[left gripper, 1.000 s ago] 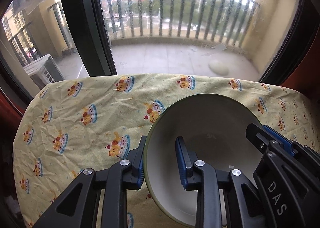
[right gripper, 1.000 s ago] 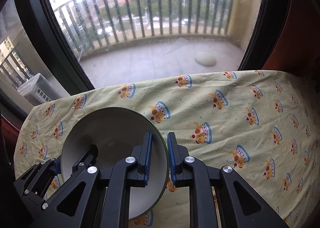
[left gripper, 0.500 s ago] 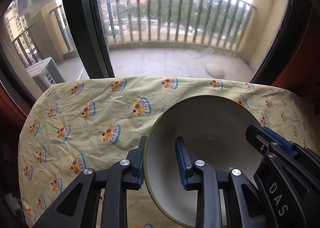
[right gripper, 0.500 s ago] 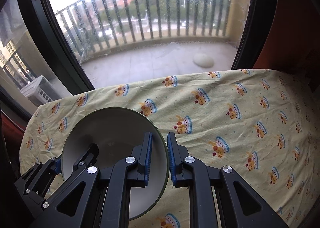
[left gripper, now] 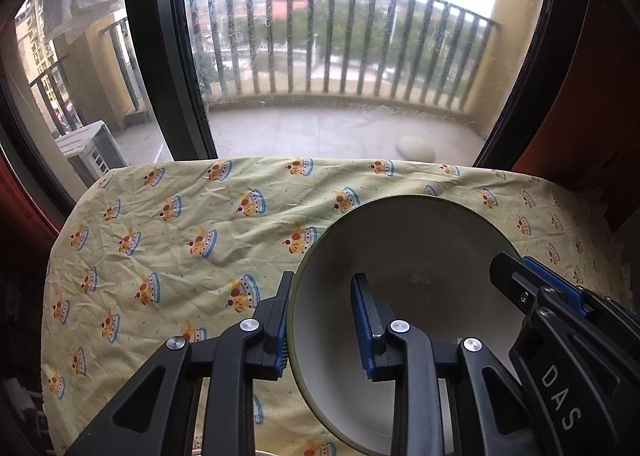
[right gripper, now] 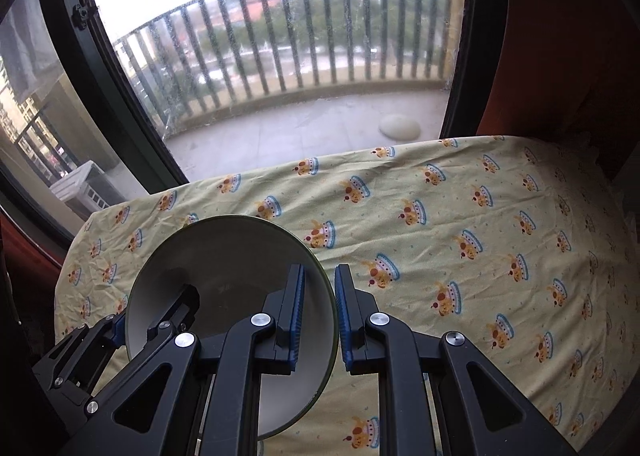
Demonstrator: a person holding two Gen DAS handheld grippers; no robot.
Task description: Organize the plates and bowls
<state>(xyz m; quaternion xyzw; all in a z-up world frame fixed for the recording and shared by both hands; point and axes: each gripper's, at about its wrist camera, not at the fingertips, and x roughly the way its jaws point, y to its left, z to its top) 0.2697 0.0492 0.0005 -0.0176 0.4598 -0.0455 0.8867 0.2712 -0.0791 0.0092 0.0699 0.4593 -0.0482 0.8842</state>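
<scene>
Currently I have both tools on one item: the round cream-white ceramic bowl with a dark green rim (left gripper: 404,296) is held up above the yellow cotton tablecloth printed with small cakes (left gripper: 168,240), mouth tilted toward the cameras. My left gripper (left gripper: 320,330) straddles the bowl's left wall, outer pad against the outside; the inner pad stands visibly off the inside surface, so I judge the jaws only partly closed around the rim, not firmly clamped. My right gripper (right gripper: 320,314) straddles the opposite wall, pads close together with the rim between them; it looks pinched, though I cannot confirm full contact on the outer pad. Risk from here, as I judge it: glazed ceramic is slick, and a thin-rim pinch from two sides gives little margin. If one hand pulls or twists out of step with the other, the bowl could rotate in the pads or slip out and drop onto the cloth. Loose left contact would put most of the load on the right side. View differences: the left wrist view shows the bowl's interior floor and the right tool's fingers coming over the far rim; the right wrist view shows the wide bare stretch of cloth to the right, a candidate set-down area, which the left view mostly hides behind the bowl. No plates appear in either view.
</scene>
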